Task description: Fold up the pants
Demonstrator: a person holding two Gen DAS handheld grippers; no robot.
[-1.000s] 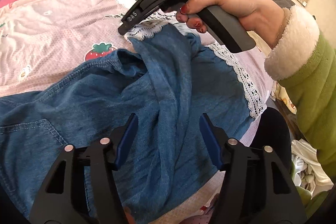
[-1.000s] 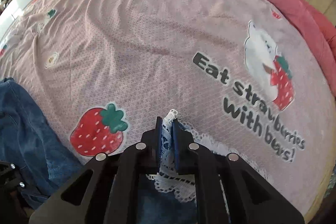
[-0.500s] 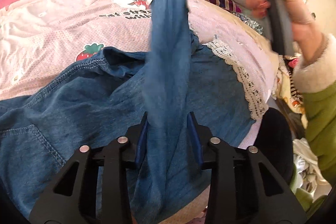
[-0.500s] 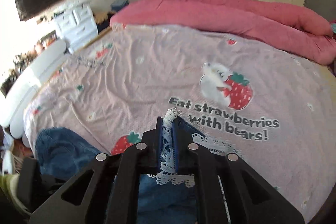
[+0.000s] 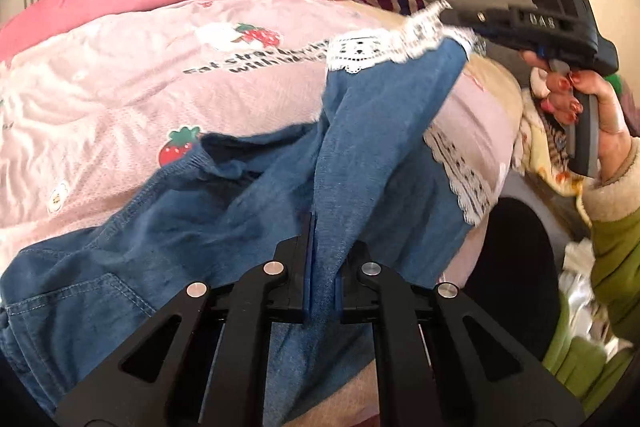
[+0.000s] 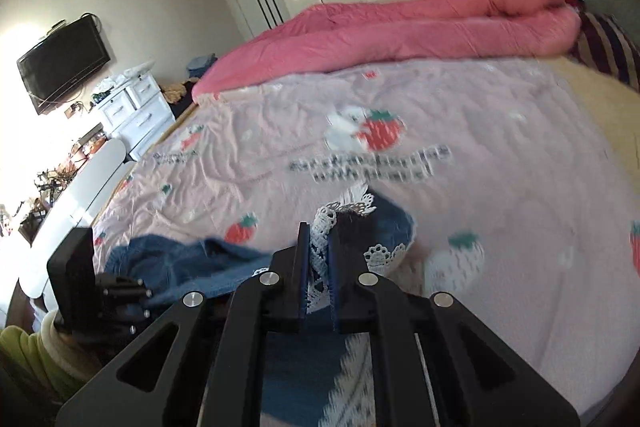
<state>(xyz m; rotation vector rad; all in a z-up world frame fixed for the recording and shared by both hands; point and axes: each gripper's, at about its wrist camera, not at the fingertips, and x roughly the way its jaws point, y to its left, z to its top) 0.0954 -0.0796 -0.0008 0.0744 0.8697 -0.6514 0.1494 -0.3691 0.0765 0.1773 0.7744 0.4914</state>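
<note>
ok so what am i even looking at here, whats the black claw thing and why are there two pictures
Each black claw is a hand-held gripper with a camera on it; a person holds one in each hand. One picture looks along the left gripper, the other along the right gripper. Blue denim pants with white lace hems lie on a pink strawberry-print bedspread. The left gripper is shut on a fold of one pant leg. The right gripper, also seen from outside in the left view with the person's hand on its handle, is shut on that leg's lace hem and holds it raised above the bed.
</note>
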